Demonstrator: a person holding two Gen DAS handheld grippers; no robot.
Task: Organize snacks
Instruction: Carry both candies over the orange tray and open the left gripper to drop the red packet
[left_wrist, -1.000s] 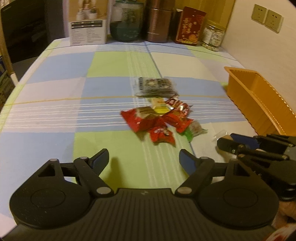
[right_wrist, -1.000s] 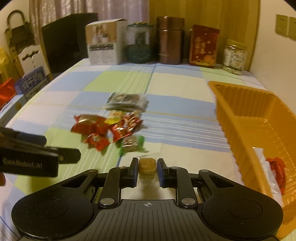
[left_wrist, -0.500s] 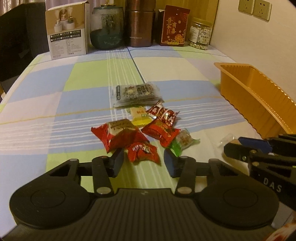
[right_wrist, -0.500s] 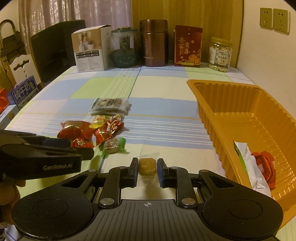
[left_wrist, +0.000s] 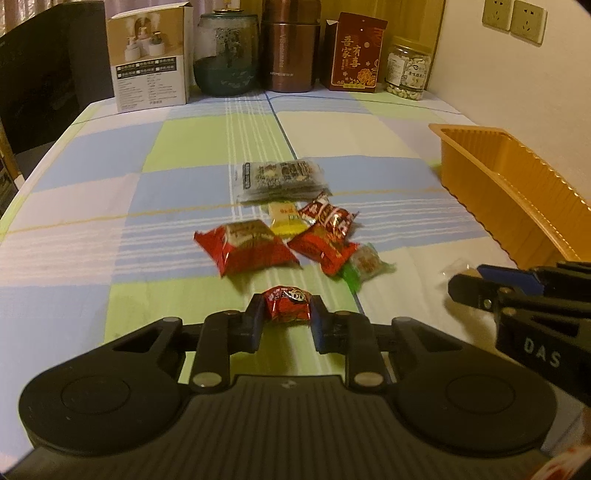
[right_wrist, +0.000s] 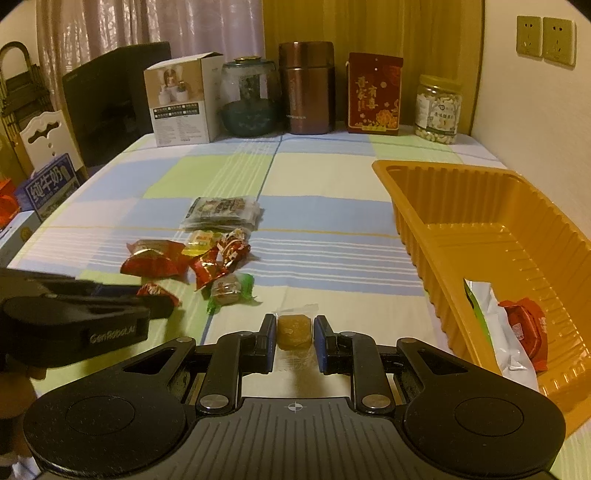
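My left gripper (left_wrist: 287, 305) has its jaws closing on a small red snack (left_wrist: 286, 311), and both pads press its sides. Just beyond lies the snack pile: a large red packet (left_wrist: 247, 248), a yellow sweet (left_wrist: 284, 220), a green-wrapped one (left_wrist: 364, 264) and a dark flat packet (left_wrist: 280, 179). My right gripper (right_wrist: 295, 325) is shut on a brown candy in clear wrap (right_wrist: 293, 331), low over the tablecloth. The orange tray (right_wrist: 443, 168) stands to the right and holds a white-green packet (right_wrist: 487, 325) and a red snack (right_wrist: 524, 325).
Along the table's back edge stand a white box (right_wrist: 181, 103), a glass jar (right_wrist: 249, 99), a brown canister (right_wrist: 308, 92), a red box (right_wrist: 375, 94) and a nut jar (right_wrist: 437, 109). The wall runs close on the right. A chair and cartons (right_wrist: 48, 184) sit off the left edge.
My left gripper came forward to the near edge of the pile and its jaws went from wide apart to pressing the small red snack. The right gripper kept still with the candy.
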